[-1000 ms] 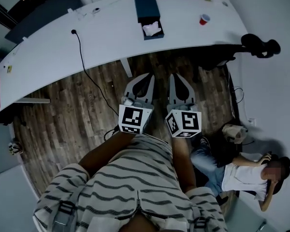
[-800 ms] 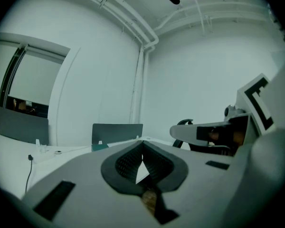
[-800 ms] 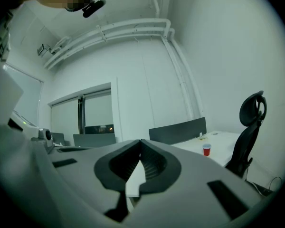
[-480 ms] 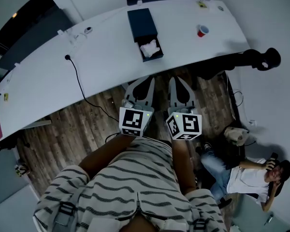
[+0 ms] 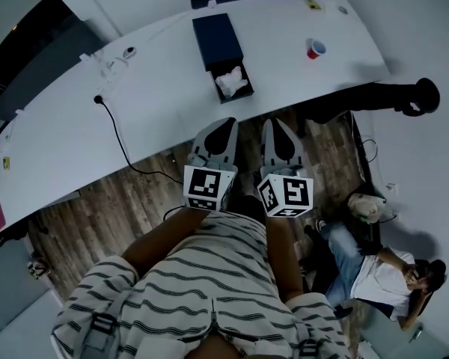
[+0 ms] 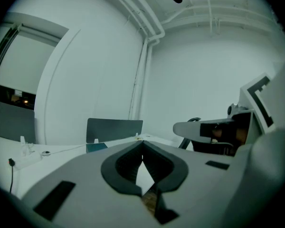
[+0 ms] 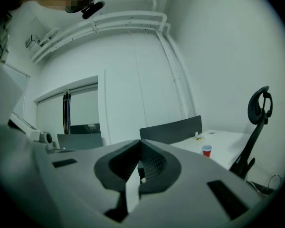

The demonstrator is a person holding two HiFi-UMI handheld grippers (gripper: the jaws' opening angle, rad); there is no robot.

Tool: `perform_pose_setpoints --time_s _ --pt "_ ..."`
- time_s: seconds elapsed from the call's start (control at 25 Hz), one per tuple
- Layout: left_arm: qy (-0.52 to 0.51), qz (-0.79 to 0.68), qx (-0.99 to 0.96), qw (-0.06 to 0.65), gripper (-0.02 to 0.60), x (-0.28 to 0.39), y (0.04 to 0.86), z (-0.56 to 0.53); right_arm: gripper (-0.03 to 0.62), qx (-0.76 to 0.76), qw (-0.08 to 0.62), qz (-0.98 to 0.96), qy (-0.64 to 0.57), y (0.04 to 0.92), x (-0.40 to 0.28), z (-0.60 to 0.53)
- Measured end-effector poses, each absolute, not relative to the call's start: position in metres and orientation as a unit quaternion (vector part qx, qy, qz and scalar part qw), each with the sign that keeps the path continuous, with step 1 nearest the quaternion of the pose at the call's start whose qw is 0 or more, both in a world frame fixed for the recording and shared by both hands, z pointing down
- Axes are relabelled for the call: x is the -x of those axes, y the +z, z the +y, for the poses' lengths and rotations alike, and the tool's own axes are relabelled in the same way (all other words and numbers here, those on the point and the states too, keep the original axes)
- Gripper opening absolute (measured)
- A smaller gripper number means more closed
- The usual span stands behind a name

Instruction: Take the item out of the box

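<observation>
Box [image 5: 217,40] well ahead of left hand-held gripper [image 5: 226,123]

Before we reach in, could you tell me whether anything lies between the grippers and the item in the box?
Nothing visible does: only bare table separates the left gripper and right gripper from the white item in the open box.

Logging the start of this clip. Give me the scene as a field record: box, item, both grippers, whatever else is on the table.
box: dark blue, on the white table, open at its near end
item: white, crumpled, lying in the box's open end
left gripper: shut, empty, at the table's near edge, apart from the box
right gripper: shut, empty, beside the left one
also on table: red cup, black cable
task state: item not yet touched
</observation>
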State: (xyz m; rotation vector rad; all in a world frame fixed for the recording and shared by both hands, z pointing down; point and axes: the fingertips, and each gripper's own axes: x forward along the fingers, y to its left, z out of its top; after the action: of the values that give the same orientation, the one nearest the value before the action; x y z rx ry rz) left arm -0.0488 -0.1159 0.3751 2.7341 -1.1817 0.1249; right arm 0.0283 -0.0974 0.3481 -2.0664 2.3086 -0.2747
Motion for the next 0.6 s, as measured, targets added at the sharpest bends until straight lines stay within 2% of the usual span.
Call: perform_pose_setpoints --time_s 0.6 --pt "0.067 -0.429 -0.896 0.093 0.025 0.006 0.395 -0.163 0.018 0.639 0.005 0.764 -0.092 0.364 -0.069 -0.145"
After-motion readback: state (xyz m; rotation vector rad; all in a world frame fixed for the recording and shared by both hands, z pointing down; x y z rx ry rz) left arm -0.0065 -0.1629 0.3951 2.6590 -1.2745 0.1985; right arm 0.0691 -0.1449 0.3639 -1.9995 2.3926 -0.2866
